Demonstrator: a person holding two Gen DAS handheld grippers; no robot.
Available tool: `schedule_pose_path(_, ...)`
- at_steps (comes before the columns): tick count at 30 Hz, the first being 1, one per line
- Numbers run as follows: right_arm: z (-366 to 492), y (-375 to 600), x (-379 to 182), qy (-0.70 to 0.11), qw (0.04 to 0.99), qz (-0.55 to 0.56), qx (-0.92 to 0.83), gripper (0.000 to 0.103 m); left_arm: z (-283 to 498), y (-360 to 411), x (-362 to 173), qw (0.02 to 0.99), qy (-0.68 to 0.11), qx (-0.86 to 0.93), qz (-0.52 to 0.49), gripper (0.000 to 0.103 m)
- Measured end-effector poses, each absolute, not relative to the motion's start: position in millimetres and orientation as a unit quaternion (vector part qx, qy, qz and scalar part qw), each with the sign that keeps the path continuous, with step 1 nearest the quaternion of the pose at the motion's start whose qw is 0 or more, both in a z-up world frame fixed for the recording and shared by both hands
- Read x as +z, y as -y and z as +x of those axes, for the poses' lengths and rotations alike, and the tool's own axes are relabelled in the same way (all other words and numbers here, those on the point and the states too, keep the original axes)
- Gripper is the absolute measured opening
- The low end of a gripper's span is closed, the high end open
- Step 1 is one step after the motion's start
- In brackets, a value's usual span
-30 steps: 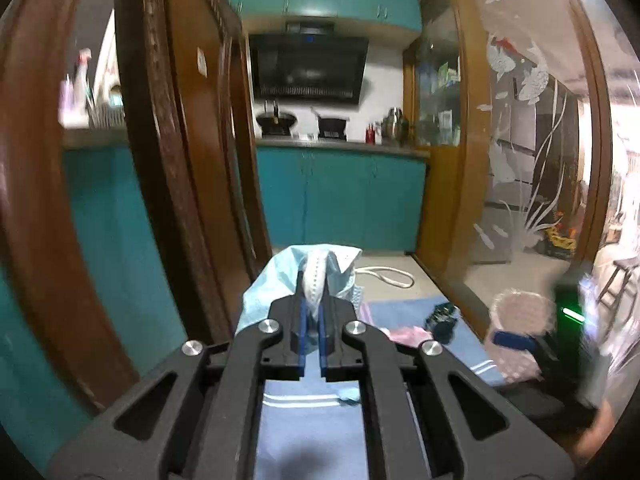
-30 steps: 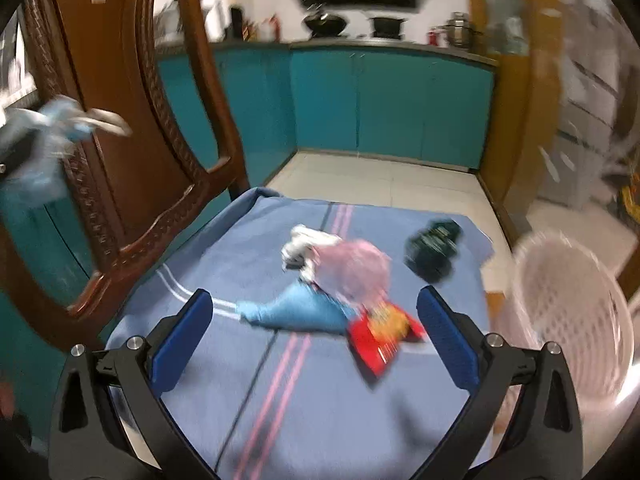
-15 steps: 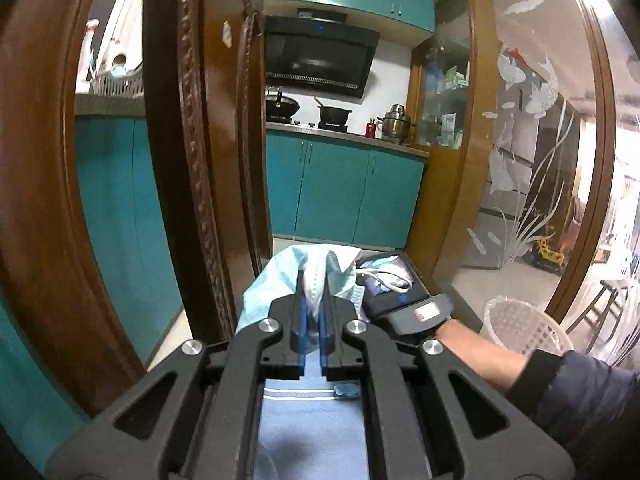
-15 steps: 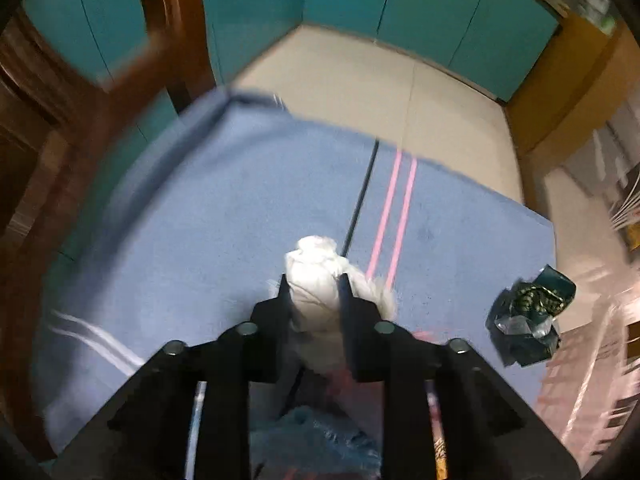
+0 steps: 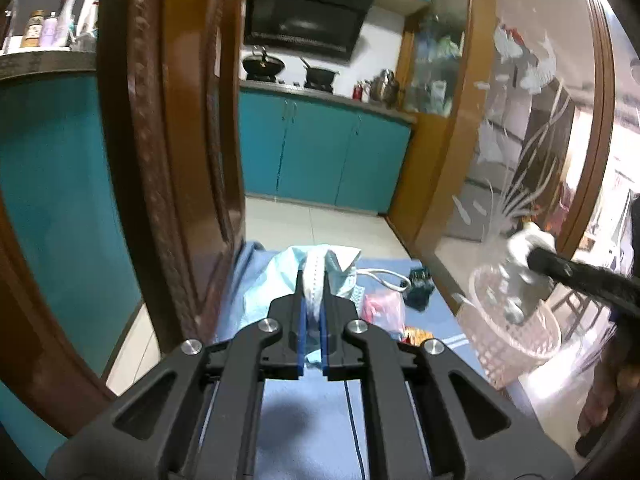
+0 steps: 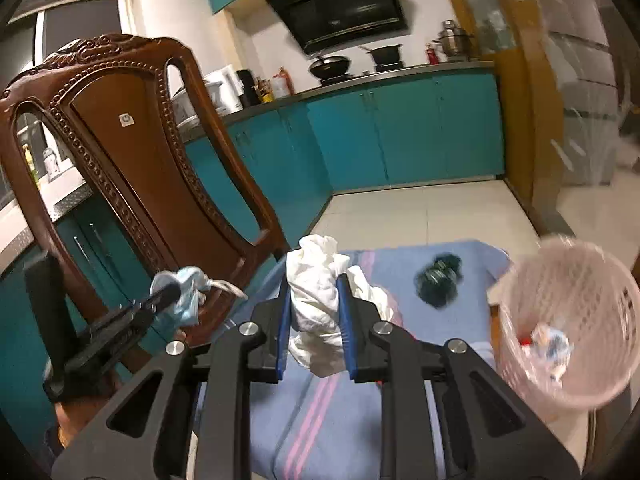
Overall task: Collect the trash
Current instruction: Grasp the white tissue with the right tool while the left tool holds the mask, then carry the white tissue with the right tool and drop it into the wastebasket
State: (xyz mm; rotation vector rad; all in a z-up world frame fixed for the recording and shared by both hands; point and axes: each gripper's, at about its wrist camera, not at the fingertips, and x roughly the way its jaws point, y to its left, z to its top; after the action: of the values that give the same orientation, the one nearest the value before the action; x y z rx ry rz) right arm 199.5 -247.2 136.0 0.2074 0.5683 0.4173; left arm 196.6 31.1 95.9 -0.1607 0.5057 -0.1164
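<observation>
A crumpled light-blue face mask (image 5: 316,276) is gripped between the blue pads of the left tongs (image 5: 313,280), which are closed narrowly on it. The mask is held above the near left part of a blue striped cloth (image 6: 400,280) that covers the worktop, close beside a carved wooden chair (image 6: 132,152). The right tongs (image 6: 313,280) are clamped on a wad of white tissue (image 6: 316,300), raised above the cloth. On the cloth, a dark green crumpled wrapper (image 6: 438,280) is seen at the far right, and a pink bag (image 5: 382,310) with a red snack packet (image 5: 416,334) lies near the middle. A pink mesh basket (image 6: 576,280) stands at the right edge of the worktop, with some scraps already inside. Teal kitchen cabinets (image 6: 400,140) are seen far behind.
</observation>
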Motion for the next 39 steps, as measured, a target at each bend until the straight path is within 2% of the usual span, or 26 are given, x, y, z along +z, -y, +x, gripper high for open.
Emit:
schedule_pose_path(5, 203.2, 248.0, 86.1, -0.334, 0.917, 0.104, 0.193, 0.022, 201.0, 1.3, 79.1, 0.956, -0.280, -0.070, -0.049, 0.006)
schedule_pose_path(12, 195.8, 244.9, 79.2, -0.337, 0.919, 0.072, 0.190, 0.022, 200.2, 27.0, 68.0, 0.955, -0.288, -0.076, -0.017, 0.006)
schedule_pose_path(33, 206.1, 234.8, 69.9, -0.360, 0.911, 0.045, 0.195, 0.022, 201.9, 16.4, 63.5, 0.953, -0.296, -0.069, -0.020, 0.006)
schedule_pose_path(39, 206.6, 276.6, 99.8, -0.293, 0.941, 0.085, 0.146, 0.022, 200.9, 15.2, 64.1, 0.953, -0.295, -0.070, -0.021, 0.007)
